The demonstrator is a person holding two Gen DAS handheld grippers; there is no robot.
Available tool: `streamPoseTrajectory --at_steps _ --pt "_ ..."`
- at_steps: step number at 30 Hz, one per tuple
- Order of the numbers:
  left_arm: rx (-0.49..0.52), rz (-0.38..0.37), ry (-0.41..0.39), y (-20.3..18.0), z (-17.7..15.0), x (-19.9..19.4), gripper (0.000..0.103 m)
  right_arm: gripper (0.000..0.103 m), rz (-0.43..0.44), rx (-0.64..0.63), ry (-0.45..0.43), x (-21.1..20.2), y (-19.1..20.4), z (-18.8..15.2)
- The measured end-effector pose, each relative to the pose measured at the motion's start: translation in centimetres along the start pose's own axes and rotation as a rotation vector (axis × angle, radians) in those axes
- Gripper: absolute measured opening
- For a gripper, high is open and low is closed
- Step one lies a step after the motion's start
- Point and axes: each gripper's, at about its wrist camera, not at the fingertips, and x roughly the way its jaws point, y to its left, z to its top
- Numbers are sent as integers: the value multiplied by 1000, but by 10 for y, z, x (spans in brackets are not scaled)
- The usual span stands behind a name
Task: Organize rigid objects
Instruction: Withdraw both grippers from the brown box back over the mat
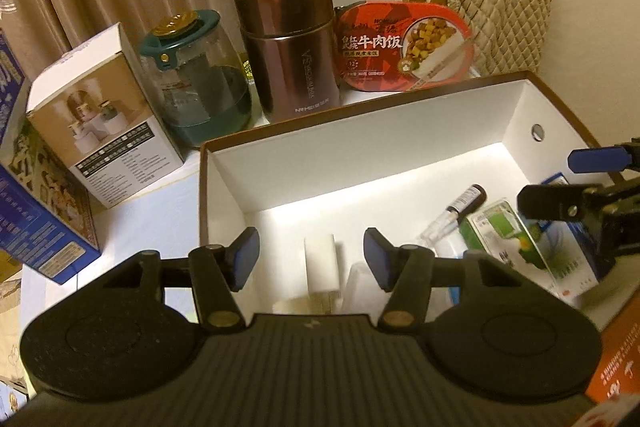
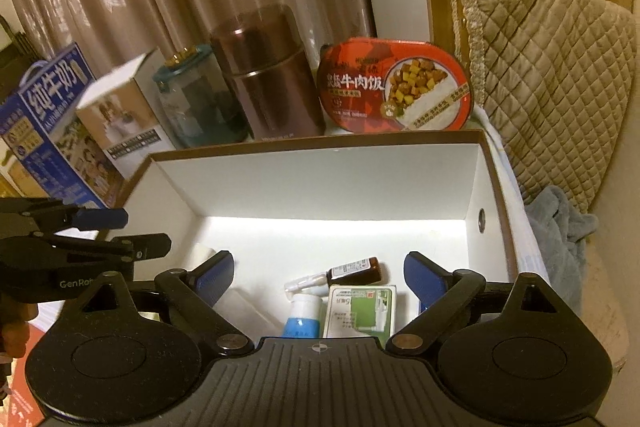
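While both units hang over the open white box (image 1: 520,99), neither has anything: left hand-held gripper (image 1: 310,259) spread wide and empty, right hand-held gripper (image 2: 320,277) likewise wide and empty.

Already in the box: brown dropper bottle (image 2: 354,270), green-white carton (image 2: 362,309), blue-white tube (image 2: 304,315), white block (image 1: 322,265).

Still out on the counter (image 1: 160,211) behind the box:
- maroon vacuum flask (image 1: 290,43) — probably steel, heavy, slick and round. Take it at the mid-body below the lid seam, jaws near full open; may be too wide.
- glass jar (image 1: 200,79) with teal lid — fragile, slippery; grip the body gently, not the lid knob.
- red meal tray (image 1: 404,47) leaning upright — light, thin plastic, flexes; pinch the rim edge.
- white product box (image 1: 108,115) — light cardboard, crushes; grip across the narrow faces.
- blue milk carton (image 2: 52,123) — likely heavy; its handle looks the safest hold.
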Motion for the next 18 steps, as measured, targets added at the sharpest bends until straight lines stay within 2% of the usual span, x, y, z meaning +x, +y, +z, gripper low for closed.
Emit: streamPoseTrajectory --at_steps 18 --pt "-131 -9 -55 14 -61 -108 54 89 69 -63 -36 -85 28 -52"
